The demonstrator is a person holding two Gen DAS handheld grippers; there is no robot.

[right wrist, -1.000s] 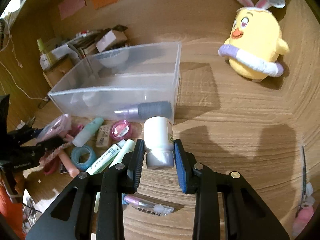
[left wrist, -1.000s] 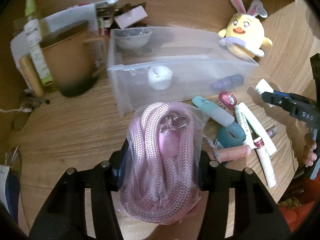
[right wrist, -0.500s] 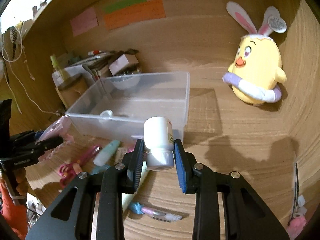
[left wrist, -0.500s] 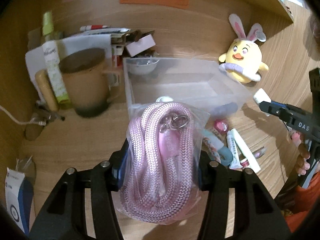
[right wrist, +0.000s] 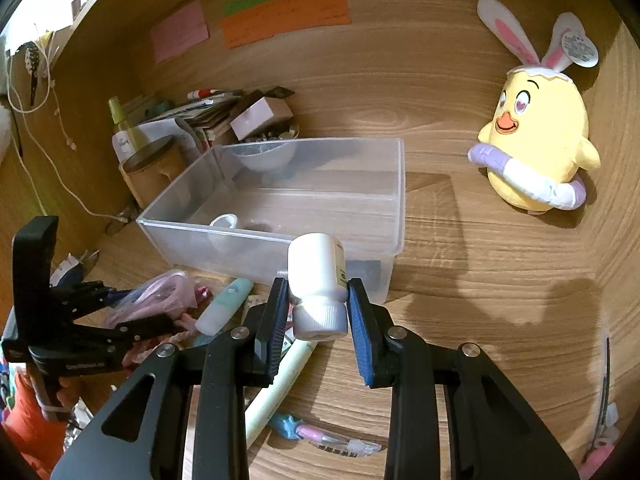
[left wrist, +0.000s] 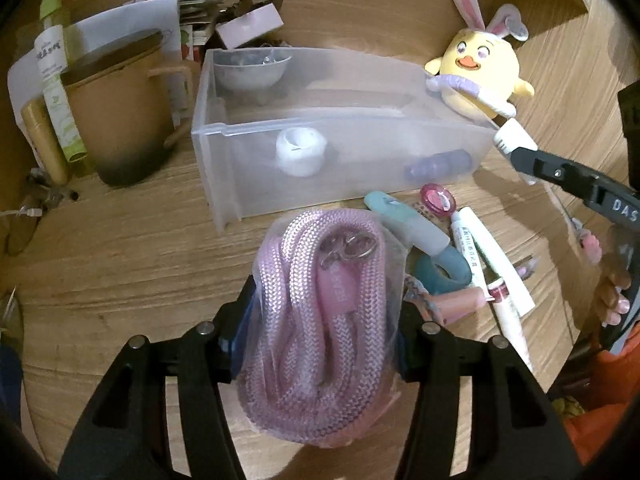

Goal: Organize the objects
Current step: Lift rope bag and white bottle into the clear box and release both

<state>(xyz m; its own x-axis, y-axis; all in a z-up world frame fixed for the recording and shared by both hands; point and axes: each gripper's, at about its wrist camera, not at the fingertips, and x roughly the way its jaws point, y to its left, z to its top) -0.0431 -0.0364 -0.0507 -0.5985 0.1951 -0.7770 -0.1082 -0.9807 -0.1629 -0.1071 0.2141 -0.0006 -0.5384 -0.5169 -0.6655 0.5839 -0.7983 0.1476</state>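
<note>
My left gripper (left wrist: 326,300) is shut on a clear bag of coiled pink rope (left wrist: 320,340), held above the wooden desk in front of the clear plastic bin (left wrist: 240,148). In the bin lie a white tape roll (left wrist: 301,151), a purple bottle (left wrist: 438,164) and a clear bowl (left wrist: 252,70). My right gripper (right wrist: 317,292) is shut on a white bottle (right wrist: 316,268), cap towards me, hanging just before the near wall of the bin (right wrist: 400,184). The left gripper (right wrist: 120,304) with its pink bag (right wrist: 160,292) shows at the left of the right wrist view.
Between the grippers lie several small items: a teal tube (left wrist: 404,220), a blue tape ring (left wrist: 440,272), white tubes (left wrist: 484,256), a pink compact (left wrist: 438,198). A toothbrush (right wrist: 320,436) lies under the right gripper. A yellow plush chick (right wrist: 536,152) stands right of the bin, a brown mug (left wrist: 116,112) left.
The left gripper drew back with the rope bag, then came forward towards the bin again. The right gripper has risen a little with the white bottle.
</note>
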